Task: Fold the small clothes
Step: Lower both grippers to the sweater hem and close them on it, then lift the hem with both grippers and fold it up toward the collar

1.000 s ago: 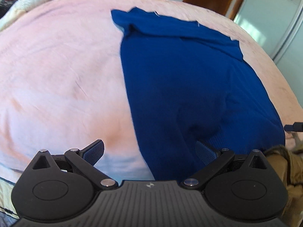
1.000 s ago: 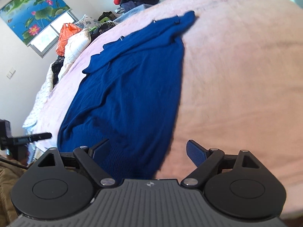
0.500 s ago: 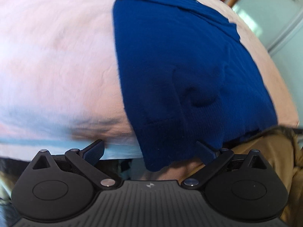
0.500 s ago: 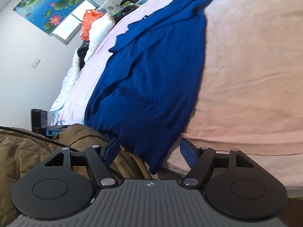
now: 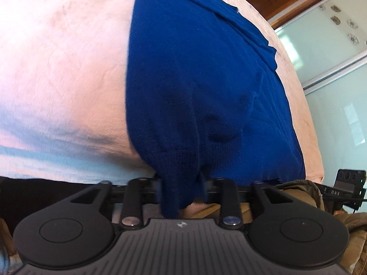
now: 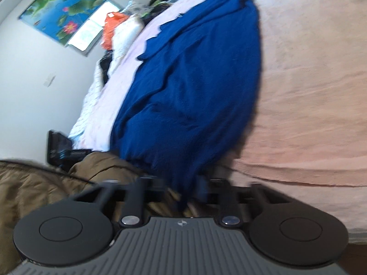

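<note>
A blue knit sweater (image 5: 201, 87) lies spread on a pink bed (image 5: 57, 68), its hem hanging over the near bed edge. My left gripper (image 5: 181, 186) is shut on the hem's left corner, which bunches between the fingers. In the right wrist view the sweater (image 6: 197, 87) stretches away toward the far side of the bed (image 6: 316, 91). My right gripper (image 6: 182, 186) is shut on the hem's right corner. The fingertips are largely hidden by the cloth.
A brown jacket (image 6: 45, 183) is close below the bed edge, also in the left wrist view (image 5: 298, 190). A pile of clothes and bedding (image 6: 119, 29) sits at the far end of the bed. A glass wardrobe door (image 5: 332, 57) stands on the right.
Both grippers dropped to the near bed edge and closed on the sweater's hem corners; they were open one second ago.
</note>
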